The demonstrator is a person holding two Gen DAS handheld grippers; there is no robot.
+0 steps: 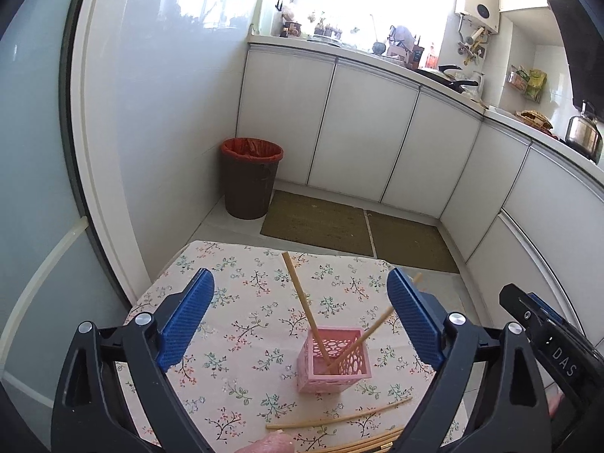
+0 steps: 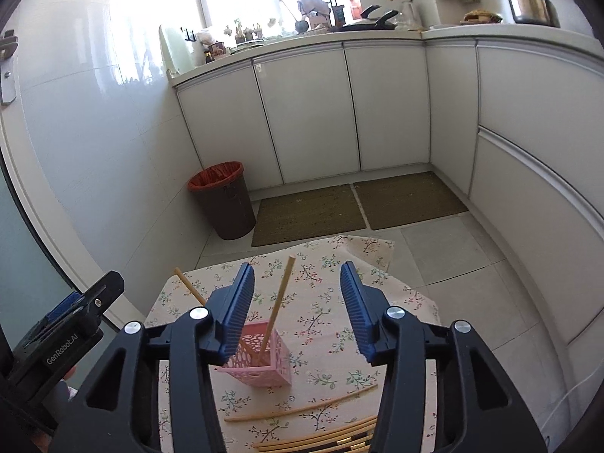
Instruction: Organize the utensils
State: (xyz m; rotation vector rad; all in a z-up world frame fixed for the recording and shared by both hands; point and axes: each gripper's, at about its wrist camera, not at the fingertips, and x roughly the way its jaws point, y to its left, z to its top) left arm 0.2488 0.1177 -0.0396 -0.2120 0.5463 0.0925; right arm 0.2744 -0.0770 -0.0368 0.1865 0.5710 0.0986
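Two chopsticks stand in the pink holder (image 1: pixel 334 358) on the floral-clothed worktop (image 1: pixel 234 302) — one (image 1: pixel 305 309) leaning toward the far left, the other (image 1: pixel 372 330) toward the right; both hand-held grippers are open with nothing between their pads, the left hand-held gripper (image 1: pixel 302 321) spread wide around the view of the holder, the right hand-held gripper (image 2: pixel 298 313) parted less widely.

The holder looks light and narrow, and the sticks lean well past its rim; a jaw brushing either stick on the next reach could, I judge, tip the holder over or flick a stick out.

On the near edge lies one loose chopstick (image 2: pixel 302 407) by itself, and nearer still a bundle of chopsticks (image 2: pixel 321 436) — at least four, though the frame's edge and the jaws hide part of it, so I cannot count them exactly; one holder, two grippers.
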